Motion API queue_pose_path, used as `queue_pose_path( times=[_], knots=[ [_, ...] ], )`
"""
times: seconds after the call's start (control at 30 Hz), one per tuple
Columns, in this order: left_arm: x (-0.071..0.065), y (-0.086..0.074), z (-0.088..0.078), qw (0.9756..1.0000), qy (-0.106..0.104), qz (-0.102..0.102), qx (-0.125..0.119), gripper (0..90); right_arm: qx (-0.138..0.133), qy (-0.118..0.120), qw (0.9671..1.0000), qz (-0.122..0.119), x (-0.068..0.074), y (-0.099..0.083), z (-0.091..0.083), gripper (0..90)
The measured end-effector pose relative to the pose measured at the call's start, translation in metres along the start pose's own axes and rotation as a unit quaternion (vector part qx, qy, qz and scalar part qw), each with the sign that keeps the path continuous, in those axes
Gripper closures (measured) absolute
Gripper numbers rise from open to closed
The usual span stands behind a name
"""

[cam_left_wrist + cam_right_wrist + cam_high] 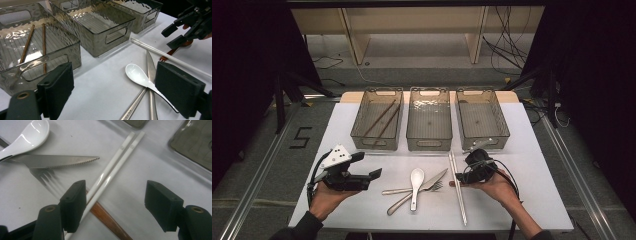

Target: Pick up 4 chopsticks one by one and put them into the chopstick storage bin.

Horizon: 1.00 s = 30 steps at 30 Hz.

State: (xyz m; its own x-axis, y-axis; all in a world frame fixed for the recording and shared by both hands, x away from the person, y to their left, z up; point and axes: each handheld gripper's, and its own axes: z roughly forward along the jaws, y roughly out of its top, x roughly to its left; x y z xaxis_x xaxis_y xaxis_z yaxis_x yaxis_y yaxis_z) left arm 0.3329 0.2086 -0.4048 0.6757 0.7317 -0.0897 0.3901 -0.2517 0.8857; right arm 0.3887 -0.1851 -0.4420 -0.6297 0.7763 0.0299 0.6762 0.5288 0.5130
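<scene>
Right gripper view: the right gripper (115, 205) hangs spread over 2 white chopsticks (113, 167); the left gripper (115, 92) is spread, empty.

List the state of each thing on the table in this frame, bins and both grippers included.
Left bin: holds two brown chopsticks.
Middle bin: empty.
Right bin: empty.
White chopsticks: paired, flat on the table.
White spoon: lying across knife and fork.
Left gripper: open, holding nothing.
Right gripper: open, hovering over the white chopsticks.
</scene>
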Motion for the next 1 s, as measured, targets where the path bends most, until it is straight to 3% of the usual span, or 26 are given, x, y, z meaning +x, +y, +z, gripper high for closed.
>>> queue_pose_path(
  times=[0.3, 1.0],
  knots=[
    [-0.001, -0.001, 0.002, 1.0000, -0.001, 0.005, 0.006, 15.1, 0.034, -0.004, 0.9993, -0.010, 0.004, 0.004, 0.013, 35.2],
    [0.000, -0.001, 0.002, 0.9999, 0.001, 0.006, 0.009, 15.1, 0.067, -0.007, 0.9976, -0.014, 0.001, 0.005, 0.022, 42.4]
  ],
)
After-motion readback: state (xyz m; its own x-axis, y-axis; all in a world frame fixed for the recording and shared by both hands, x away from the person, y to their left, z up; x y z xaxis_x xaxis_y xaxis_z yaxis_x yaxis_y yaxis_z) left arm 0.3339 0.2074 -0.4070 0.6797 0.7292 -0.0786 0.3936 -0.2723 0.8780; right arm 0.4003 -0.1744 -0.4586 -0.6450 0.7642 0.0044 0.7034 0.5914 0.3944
